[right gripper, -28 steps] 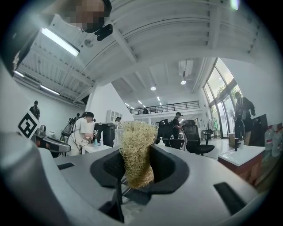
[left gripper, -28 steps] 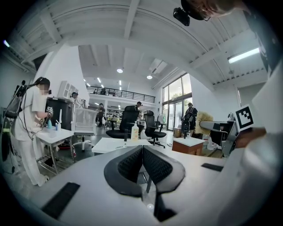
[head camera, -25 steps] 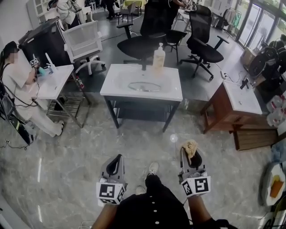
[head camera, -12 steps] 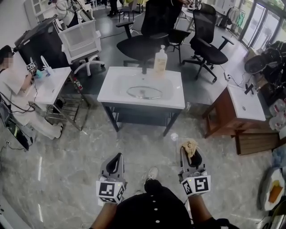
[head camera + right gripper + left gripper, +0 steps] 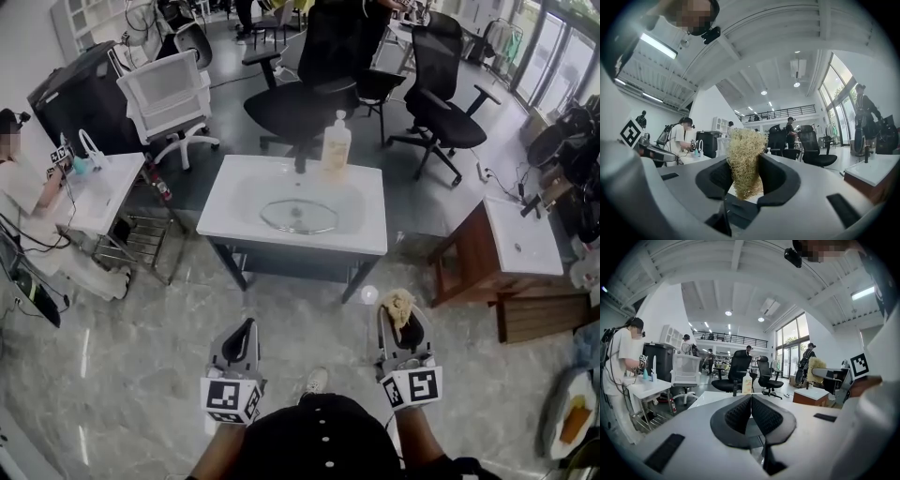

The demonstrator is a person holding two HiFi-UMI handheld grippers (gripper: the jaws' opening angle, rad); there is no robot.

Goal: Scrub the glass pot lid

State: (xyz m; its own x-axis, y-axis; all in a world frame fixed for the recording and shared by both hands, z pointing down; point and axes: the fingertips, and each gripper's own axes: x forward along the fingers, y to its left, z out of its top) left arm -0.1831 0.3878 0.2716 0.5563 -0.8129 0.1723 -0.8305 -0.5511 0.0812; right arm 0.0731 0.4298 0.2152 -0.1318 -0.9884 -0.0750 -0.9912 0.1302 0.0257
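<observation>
Head view: right hand-held gripper (image 5: 401, 317) bears a square black-and-white marker (image 5: 413, 387).

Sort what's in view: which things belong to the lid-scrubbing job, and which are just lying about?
Job: round glass pot lid in the white sink table; tan fibrous scrubber clamped in the right tool; pale pump soap bottle; shut, empty left tool.
Lying about: black office chairs; white mesh chair; brown wooden cabinet.

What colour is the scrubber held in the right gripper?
The scrubber is pale straw-yellow; it shows best in the right gripper view.
</observation>
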